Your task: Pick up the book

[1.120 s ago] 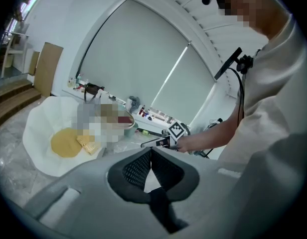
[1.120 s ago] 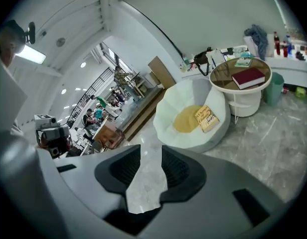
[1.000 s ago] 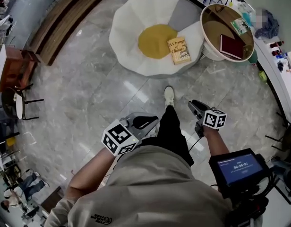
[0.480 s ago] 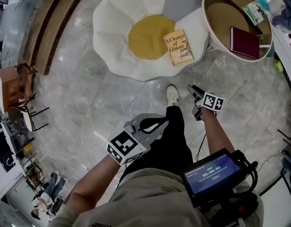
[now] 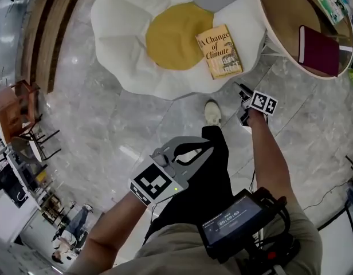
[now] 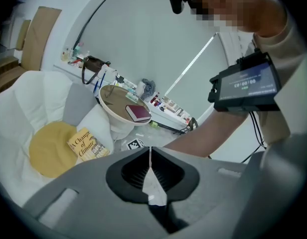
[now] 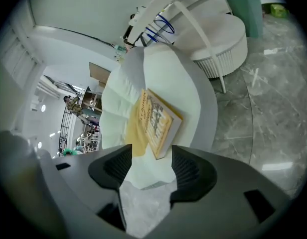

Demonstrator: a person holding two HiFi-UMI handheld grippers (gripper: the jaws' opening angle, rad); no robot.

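Observation:
A yellow book (image 5: 219,51) titled "A Change of Climate" lies flat on a white petal-shaped chair (image 5: 120,44), beside the chair's yellow cushion (image 5: 173,36). My right gripper (image 5: 242,89) hangs over the floor just short of the chair's front edge, below and right of the book. In the right gripper view its jaws (image 7: 151,153) are opening with nothing between them, and the book (image 7: 156,122) lies just beyond them. My left gripper (image 5: 208,145) is farther back above the person's leg. Its jaws (image 6: 150,154) are shut and empty, and the book (image 6: 87,144) shows far off at the left.
A round white-rimmed table (image 5: 267,30) stands right of the chair, with a dark red book (image 5: 320,50) on it. The person's shoe (image 5: 212,112) rests on the marble floor near the chair. A wooden bench (image 5: 50,27) runs along the left. A screen unit (image 5: 231,225) hangs at the person's chest.
Both grippers have moved forward towards the chair, the right one farthest, ending close to the book. The chair and book now look nearer and larger.

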